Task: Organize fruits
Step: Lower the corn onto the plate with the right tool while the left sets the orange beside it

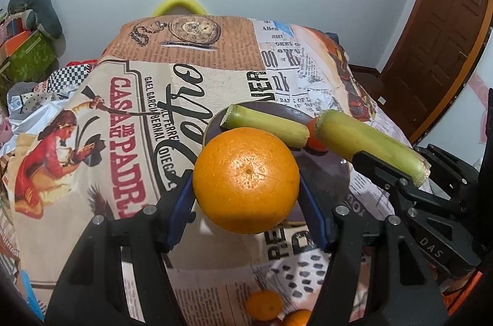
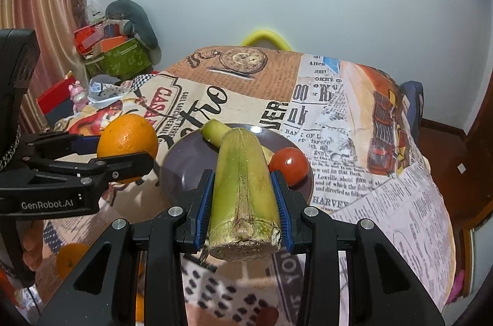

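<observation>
My left gripper (image 1: 246, 181) is shut on a large orange (image 1: 246, 171), held above the table just in front of a dark plate (image 1: 326, 171). On that plate lie a short piece of green cane (image 1: 265, 124) and a red tomato (image 1: 314, 141). My right gripper (image 2: 243, 175) is shut on a thicker green cane piece (image 2: 243, 187), its cut end toward the camera, over the near part of the plate (image 2: 181, 168). In the right wrist view the left gripper (image 2: 123, 153) with the orange (image 2: 128, 141) is at the left, beside the plate; the tomato (image 2: 289, 165) sits at the plate's right.
A printed newspaper-style cloth (image 1: 129, 116) covers the table. Small oranges (image 1: 265, 304) lie near the table's front edge. A yellow chair back (image 2: 265, 37) stands beyond the far edge, boxes and clutter (image 2: 117, 54) at the far left, a wooden door (image 1: 437, 33) at the right.
</observation>
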A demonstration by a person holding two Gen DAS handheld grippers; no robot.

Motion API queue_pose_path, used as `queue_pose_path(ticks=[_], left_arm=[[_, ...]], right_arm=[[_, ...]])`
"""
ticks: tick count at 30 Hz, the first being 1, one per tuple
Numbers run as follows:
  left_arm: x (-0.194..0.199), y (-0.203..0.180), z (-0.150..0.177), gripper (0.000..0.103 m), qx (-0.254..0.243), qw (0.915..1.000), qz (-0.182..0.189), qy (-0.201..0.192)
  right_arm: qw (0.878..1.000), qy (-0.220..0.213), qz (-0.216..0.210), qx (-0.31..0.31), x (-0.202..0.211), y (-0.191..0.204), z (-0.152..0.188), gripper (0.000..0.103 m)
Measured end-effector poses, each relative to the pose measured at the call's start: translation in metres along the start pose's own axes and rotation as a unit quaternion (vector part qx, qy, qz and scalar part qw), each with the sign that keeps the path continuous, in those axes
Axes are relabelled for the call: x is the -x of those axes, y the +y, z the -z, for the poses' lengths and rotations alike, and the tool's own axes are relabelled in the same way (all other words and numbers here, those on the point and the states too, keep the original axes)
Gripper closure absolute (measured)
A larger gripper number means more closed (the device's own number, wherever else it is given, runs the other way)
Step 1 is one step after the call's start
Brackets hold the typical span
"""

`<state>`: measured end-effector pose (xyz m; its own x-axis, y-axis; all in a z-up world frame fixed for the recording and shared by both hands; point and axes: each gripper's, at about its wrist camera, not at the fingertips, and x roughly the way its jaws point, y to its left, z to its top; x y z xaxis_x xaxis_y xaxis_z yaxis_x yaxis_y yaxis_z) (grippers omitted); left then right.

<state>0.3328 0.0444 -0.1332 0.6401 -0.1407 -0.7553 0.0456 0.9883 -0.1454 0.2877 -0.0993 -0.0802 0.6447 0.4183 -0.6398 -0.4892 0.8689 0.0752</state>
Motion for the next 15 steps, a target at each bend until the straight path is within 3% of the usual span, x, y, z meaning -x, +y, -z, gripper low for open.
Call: queue_pose_path(ticks=[15], left_arm=[[-0.060,0.007,-0.015,0.039,-0.006,0.9987,0.004,0.050]], right_arm=[[1.000,0.023,0.015,0.011,-0.049,-0.001,-0.007,0.069]])
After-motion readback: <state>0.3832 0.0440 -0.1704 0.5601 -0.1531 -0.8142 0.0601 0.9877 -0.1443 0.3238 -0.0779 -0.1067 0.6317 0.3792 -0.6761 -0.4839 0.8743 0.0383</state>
